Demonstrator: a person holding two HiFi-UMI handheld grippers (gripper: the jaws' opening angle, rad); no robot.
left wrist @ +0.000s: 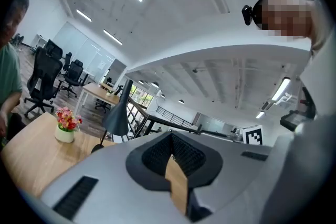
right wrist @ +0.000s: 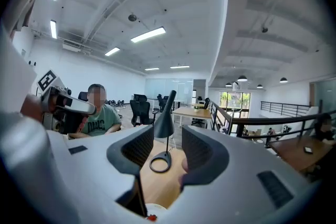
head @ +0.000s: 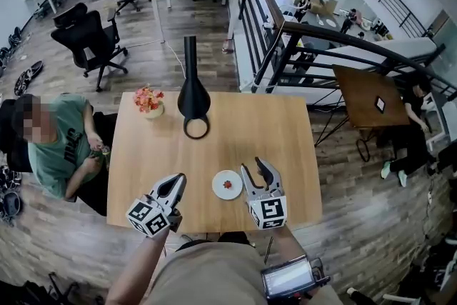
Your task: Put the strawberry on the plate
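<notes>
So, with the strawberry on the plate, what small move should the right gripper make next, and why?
Probably draw the right gripper back, away from the small round white plate: the red strawberry already lies on it, and the gripper's fingers stand apart with nothing between them, so nothing remains to release.

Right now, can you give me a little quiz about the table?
1. True or false: the strawberry lies on the plate.
2. Which are open: A, the left tongs, or B, the right tongs?
3. Fill in: beside the lamp stands a pot of ___.

Key
1. True.
2. B; the left tongs are shut.
3. flowers.
</notes>
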